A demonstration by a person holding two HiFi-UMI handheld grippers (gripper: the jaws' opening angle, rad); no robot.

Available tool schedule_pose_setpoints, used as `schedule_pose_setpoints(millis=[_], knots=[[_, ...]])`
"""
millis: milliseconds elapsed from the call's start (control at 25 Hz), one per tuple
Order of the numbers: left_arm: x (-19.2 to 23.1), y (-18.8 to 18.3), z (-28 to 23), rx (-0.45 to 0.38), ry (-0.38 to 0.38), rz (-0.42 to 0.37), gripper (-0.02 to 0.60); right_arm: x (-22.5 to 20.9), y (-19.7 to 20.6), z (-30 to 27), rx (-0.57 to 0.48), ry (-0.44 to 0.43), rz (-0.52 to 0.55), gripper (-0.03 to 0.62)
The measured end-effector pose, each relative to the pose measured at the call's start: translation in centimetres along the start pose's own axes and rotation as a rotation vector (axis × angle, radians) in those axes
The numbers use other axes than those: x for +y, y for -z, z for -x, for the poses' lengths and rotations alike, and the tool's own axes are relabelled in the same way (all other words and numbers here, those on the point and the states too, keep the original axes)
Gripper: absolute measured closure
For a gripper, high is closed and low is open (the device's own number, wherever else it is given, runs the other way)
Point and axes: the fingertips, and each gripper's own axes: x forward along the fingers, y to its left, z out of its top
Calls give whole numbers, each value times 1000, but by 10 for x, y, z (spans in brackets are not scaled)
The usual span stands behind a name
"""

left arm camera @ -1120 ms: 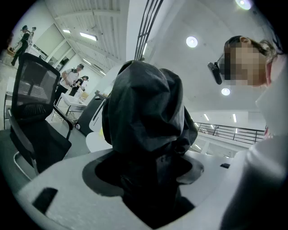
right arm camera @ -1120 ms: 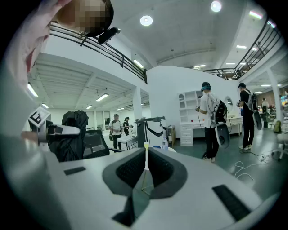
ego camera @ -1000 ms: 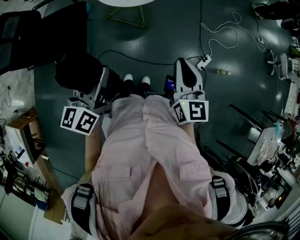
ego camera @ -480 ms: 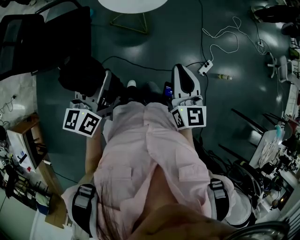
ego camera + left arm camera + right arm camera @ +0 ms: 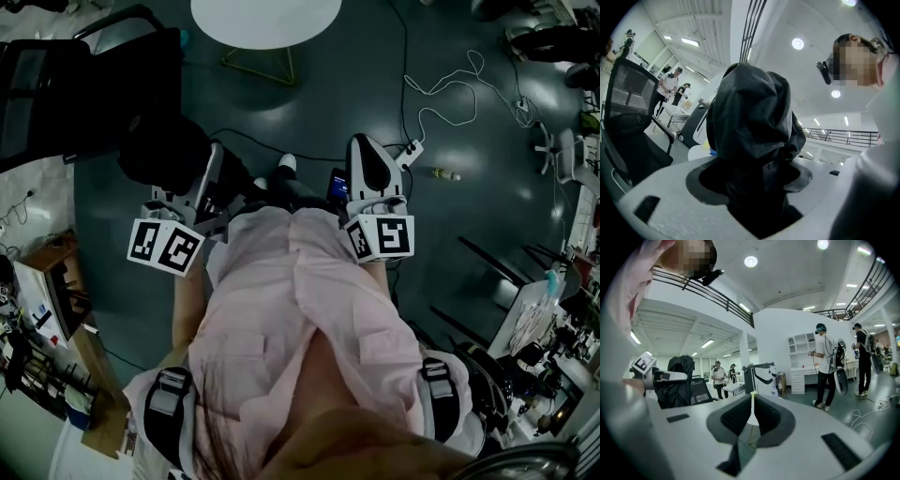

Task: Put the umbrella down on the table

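Note:
The umbrella (image 5: 752,136) is folded, black and bundled, standing upright between the wide-set jaws of my left gripper (image 5: 754,185), which is shut on it. In the head view it is the dark mass (image 5: 164,150) ahead of the left gripper (image 5: 208,173), held level over the floor. My right gripper (image 5: 368,150) is held level beside it, shut with nothing between its pads (image 5: 764,416). From the right gripper view the umbrella (image 5: 677,380) shows at the left. A white round table (image 5: 265,17) stands at the top edge of the head view.
A black office chair (image 5: 75,84) stands at the upper left by the umbrella. White cables and a power strip (image 5: 412,145) lie on the dark floor ahead right. Cluttered benches line both side edges. People (image 5: 827,366) stand further off in the room.
Both grippers and the umbrella have travelled forward with the person. The white round table has come further into view at the top. Neither gripper's jaws have changed.

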Motion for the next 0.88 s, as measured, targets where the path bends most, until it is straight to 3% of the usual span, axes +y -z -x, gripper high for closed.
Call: schedule_pose_setpoints(millis=[360,880], knots=[[-6,-6,-51,-46,-13,2,267,-39,-8,-40,2,-51,6,557],[6,-16,-106,-45,-16,21,267,-73,-14,-79,14,-22,-11,557]])
